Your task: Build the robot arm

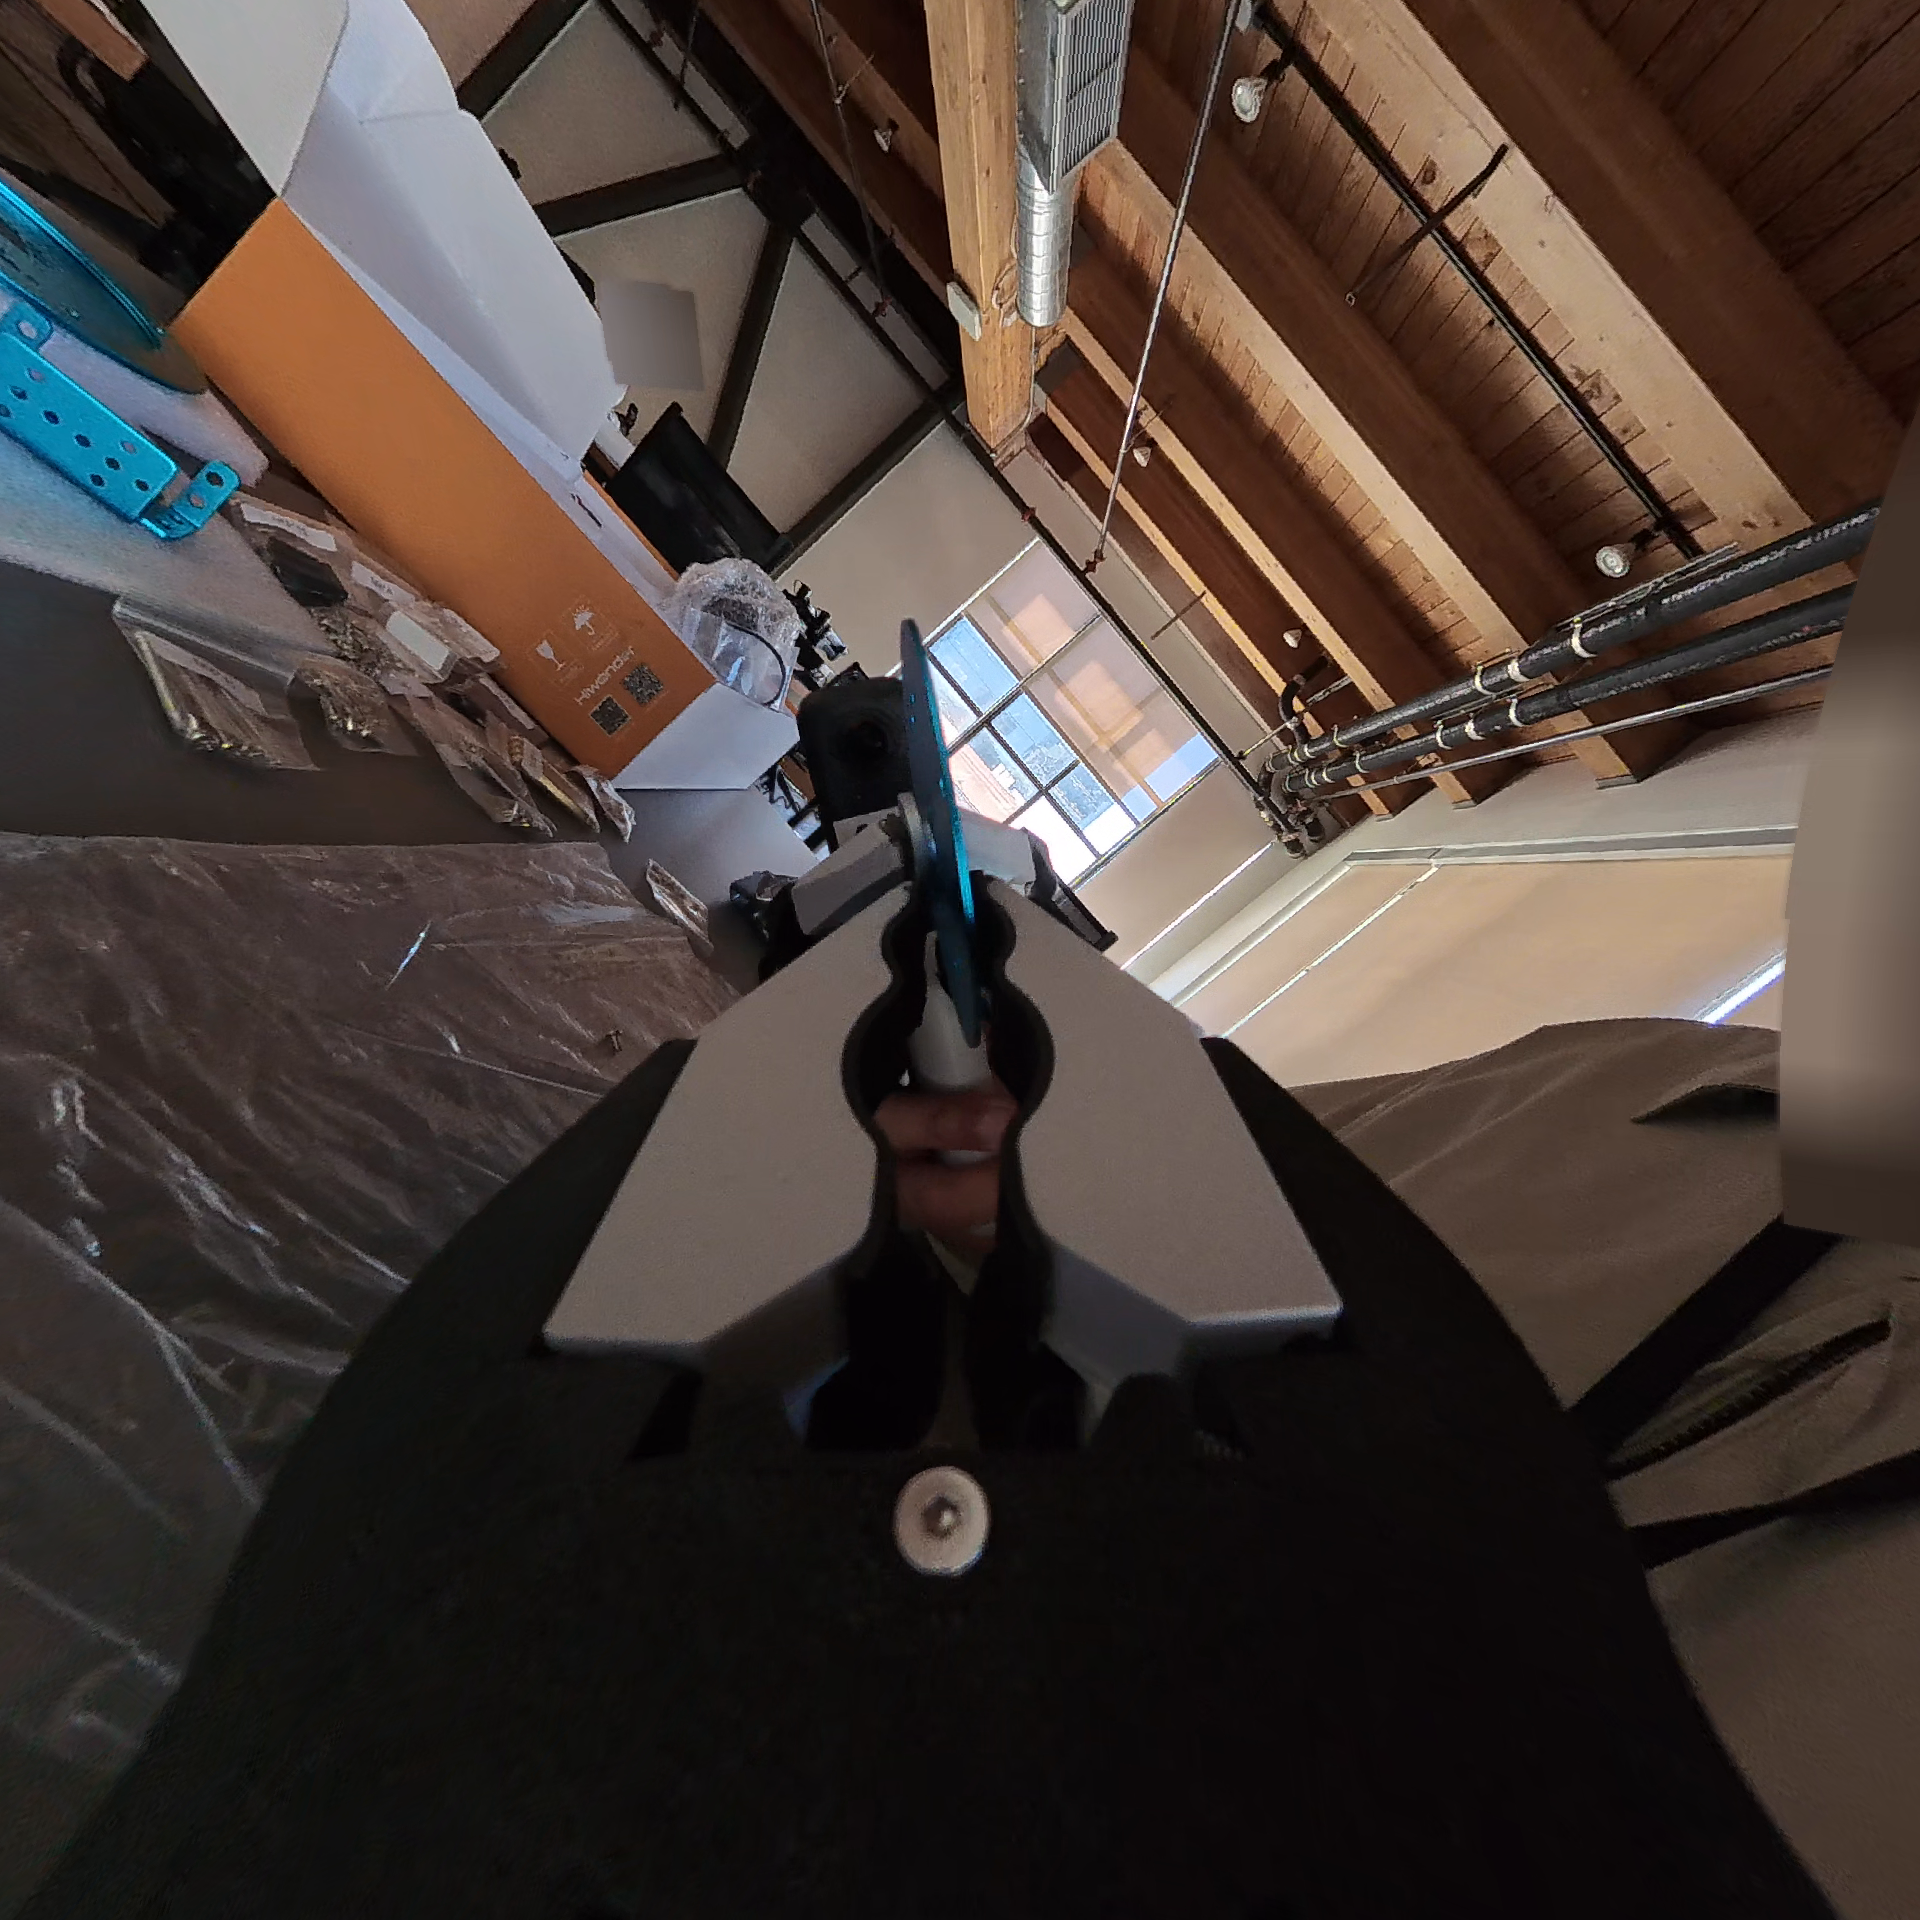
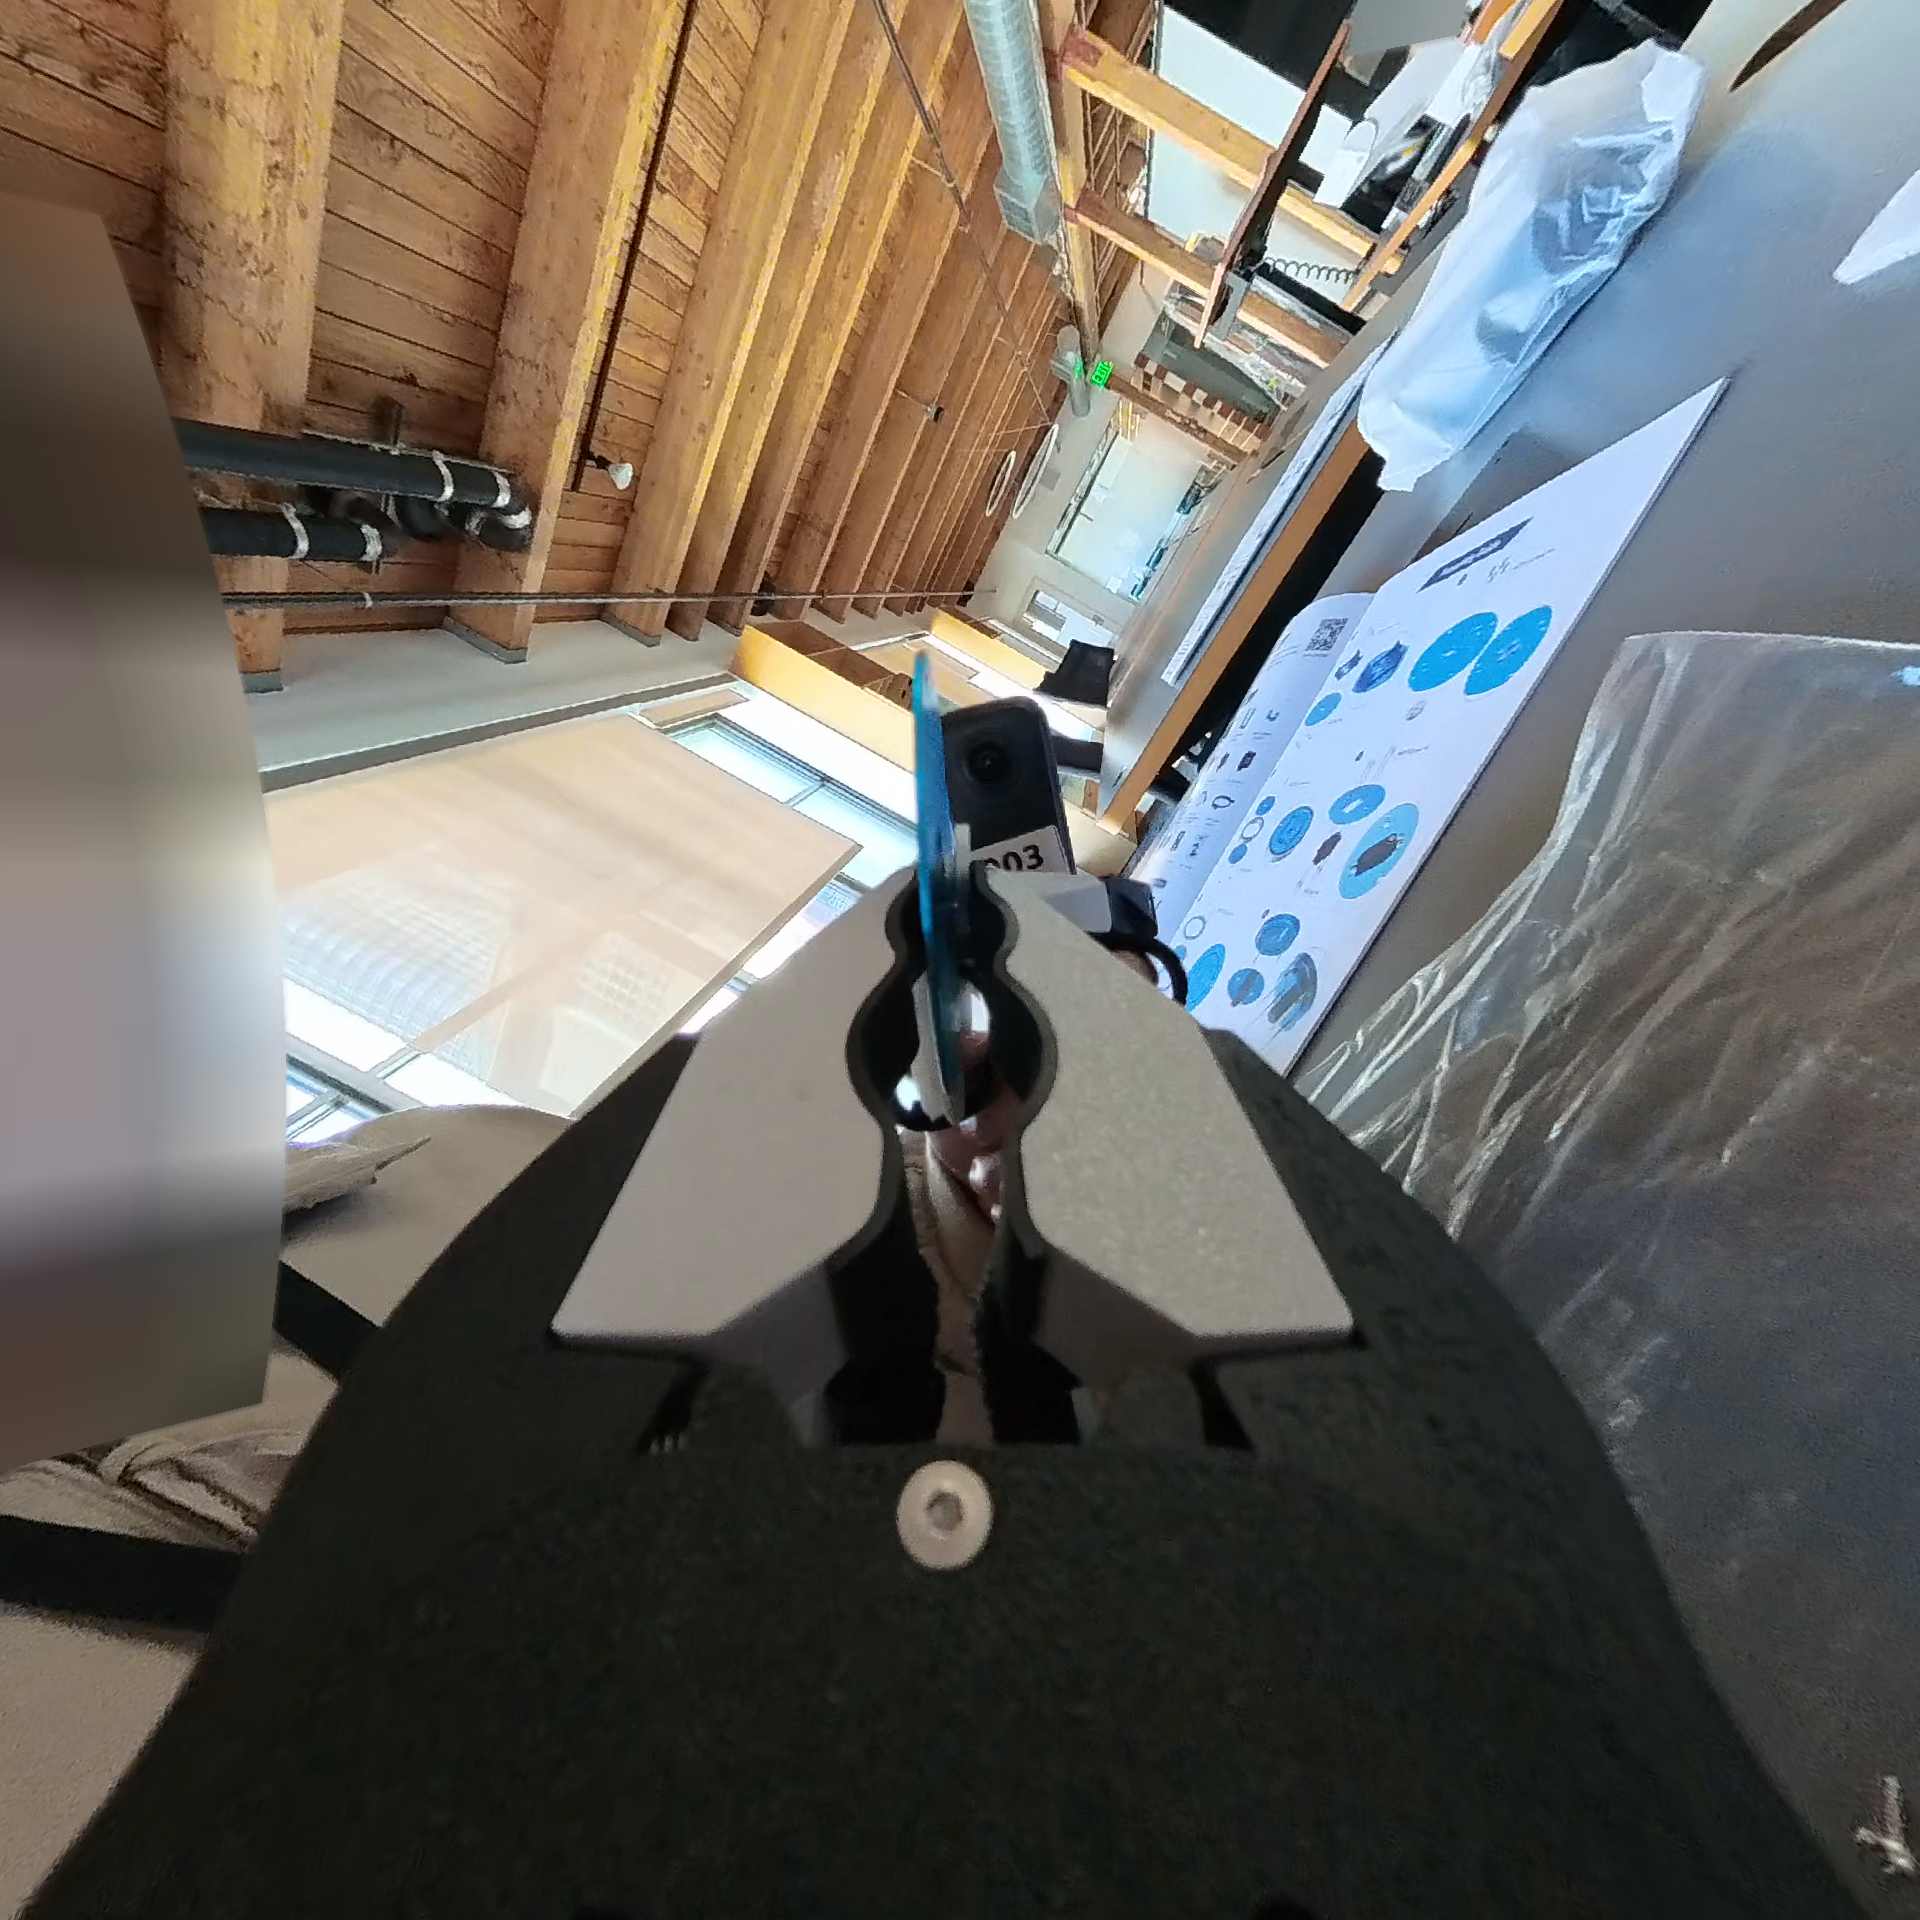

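The left tongs (image 1: pixel 951 914) are clenched on the edge of a thin blue metal disc (image 1: pixel 928 769), which stands edge-on and rises past the fingertips; the right tongs (image 2: pixel 951 914) grip the same blue disc (image 2: pixel 932 821) from the opposite side. Each view shows the other tool's camera just behind the disc. Left of the disc in the left wrist view, the table (image 1: pixel 94 717) carries small bags of screws (image 1: pixel 343 707), an orange box (image 1: pixel 405 457) and a blue perforated bracket (image 1: pixel 94 436). Right of the disc in the right wrist view lies a printed instruction sheet (image 2: pixel 1444 717) beside clear plastic wrap (image 2: pixel 1662 987).
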{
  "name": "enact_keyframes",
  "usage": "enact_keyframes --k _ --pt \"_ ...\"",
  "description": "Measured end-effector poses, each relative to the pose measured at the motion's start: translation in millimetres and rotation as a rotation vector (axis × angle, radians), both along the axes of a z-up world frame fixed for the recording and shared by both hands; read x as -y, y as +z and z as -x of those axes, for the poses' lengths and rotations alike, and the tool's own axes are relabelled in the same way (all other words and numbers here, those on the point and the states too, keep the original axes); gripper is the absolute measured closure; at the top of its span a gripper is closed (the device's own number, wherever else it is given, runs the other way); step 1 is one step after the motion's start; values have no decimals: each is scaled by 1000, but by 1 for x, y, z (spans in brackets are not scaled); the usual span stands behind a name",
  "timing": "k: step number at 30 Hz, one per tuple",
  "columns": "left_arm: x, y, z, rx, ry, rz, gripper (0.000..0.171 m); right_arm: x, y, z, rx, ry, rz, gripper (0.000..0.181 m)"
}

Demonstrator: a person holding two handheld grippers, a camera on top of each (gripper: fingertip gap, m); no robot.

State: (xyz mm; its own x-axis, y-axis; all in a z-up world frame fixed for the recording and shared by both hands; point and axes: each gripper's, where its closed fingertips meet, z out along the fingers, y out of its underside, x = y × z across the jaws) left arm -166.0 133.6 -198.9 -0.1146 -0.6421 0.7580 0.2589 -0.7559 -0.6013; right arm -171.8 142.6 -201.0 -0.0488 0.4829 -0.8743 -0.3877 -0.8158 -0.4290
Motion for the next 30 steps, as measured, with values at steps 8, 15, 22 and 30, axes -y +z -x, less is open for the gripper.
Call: enact_keyframes --k 8,15,22,30 --pt "4 -4 -1 8 -14 18 171 5 0 1 -27 67 14 172" --pt "-3 -16 0 -30 -21 100 167 -2 -18 -3 90 44 15 177" --pt "-8 -28 7 -65 -3 150 171 -4 -29 -5 90 57 70 177" --pt "-8 -30 7 -62 -14 166 171 -6 -29 -4 49 67 96 176"
